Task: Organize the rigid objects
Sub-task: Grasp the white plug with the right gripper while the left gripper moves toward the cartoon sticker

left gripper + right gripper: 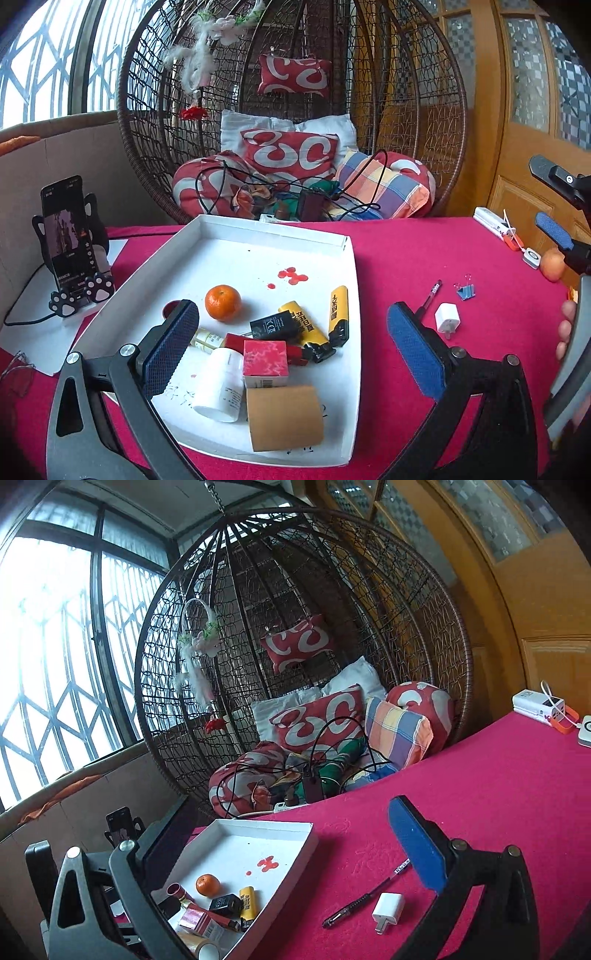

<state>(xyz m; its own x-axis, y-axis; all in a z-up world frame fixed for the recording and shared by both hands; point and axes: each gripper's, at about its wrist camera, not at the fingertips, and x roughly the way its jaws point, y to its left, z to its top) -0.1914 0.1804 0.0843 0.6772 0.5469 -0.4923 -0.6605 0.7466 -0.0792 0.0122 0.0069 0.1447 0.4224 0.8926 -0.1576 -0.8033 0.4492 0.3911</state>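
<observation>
Two grippers with blue-padded fingers are both spread wide and hold nothing. The left gripper (291,350) hovers over the near end of a white tray (229,229), which serves as the landmark here. The right gripper (280,867) hangs just right of the tray, above the red tablecloth (498,782). Inside the tray, at its near end, lie a brown tape roll (284,417), a white bottle (218,387) on its side and a small red-and-white box (265,362), all crowded together. Just beyond them sit a black charger (273,325) and two yellow lighters (338,310), and farther in an orange (222,302) rests alone on the tray floor, near some red stains. Outside the tray, to its right on the cloth, a white plug adapter (387,910) lies just beside a black pen (364,895), with blue binder clips (466,291) a little farther right. Left of the tray a phone (68,229) stands upright in a paw-shaped holder. Behind the tray hangs a wicker egg chair (332,627) filled with cushions.
</observation>
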